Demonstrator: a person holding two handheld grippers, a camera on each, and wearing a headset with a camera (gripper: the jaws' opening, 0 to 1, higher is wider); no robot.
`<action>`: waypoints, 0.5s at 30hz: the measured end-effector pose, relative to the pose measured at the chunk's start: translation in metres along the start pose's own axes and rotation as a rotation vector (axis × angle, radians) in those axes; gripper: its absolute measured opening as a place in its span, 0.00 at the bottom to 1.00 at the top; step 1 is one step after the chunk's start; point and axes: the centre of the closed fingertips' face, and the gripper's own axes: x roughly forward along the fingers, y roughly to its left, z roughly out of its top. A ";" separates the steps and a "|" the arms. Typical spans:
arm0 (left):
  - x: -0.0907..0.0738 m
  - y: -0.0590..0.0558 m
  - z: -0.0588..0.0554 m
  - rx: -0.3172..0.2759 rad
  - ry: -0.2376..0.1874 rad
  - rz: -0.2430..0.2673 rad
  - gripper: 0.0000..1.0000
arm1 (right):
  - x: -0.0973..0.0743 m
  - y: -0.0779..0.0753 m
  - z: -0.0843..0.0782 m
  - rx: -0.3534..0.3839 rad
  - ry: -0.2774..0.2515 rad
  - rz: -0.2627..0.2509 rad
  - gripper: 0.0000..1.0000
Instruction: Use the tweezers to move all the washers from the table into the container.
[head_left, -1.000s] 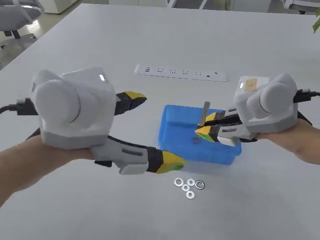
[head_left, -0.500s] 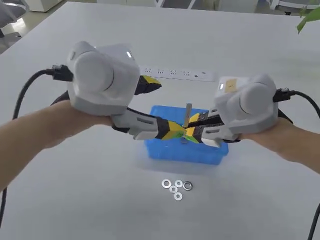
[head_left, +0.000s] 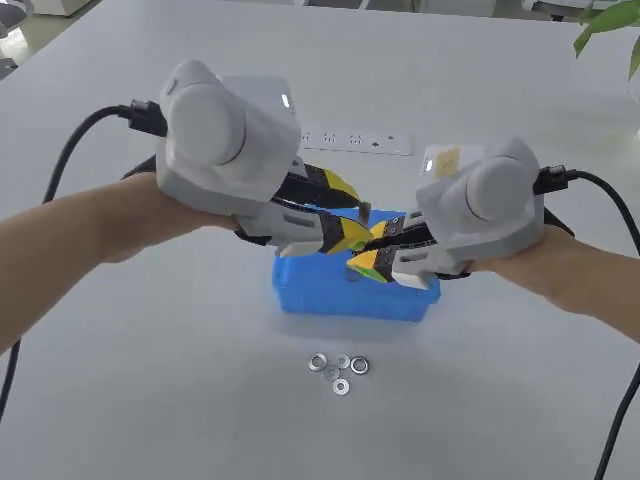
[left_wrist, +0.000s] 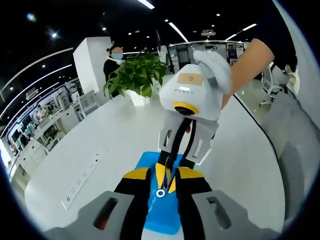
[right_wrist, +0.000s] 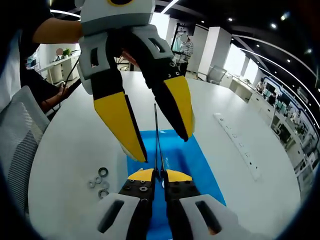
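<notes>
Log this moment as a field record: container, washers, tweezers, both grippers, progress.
container: blue, on the table
washers: about five, clustered on the table, nearer the person than the container, not touching it
right gripper: shut on the tweezers
left gripper: open, jaws either side of the tweezers, above the container
power strip: on the table beyond the container
progress: these washers not yet moved

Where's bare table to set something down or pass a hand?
Bare: the near table in front of the washers, and the far stretch beyond the power strip. Crowded: over the blue container, where left gripper and right gripper meet around the tweezers.
</notes>
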 end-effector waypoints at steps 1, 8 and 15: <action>0.001 -0.001 0.000 0.010 0.002 -0.004 0.20 | 0.000 0.000 0.000 -0.004 0.002 0.002 0.08; -0.001 -0.001 -0.001 0.059 0.031 -0.028 0.08 | 0.002 -0.001 0.000 -0.004 -0.001 0.001 0.08; -0.004 -0.007 -0.004 0.039 0.049 -0.060 0.07 | 0.003 0.004 0.002 -0.024 0.002 0.017 0.08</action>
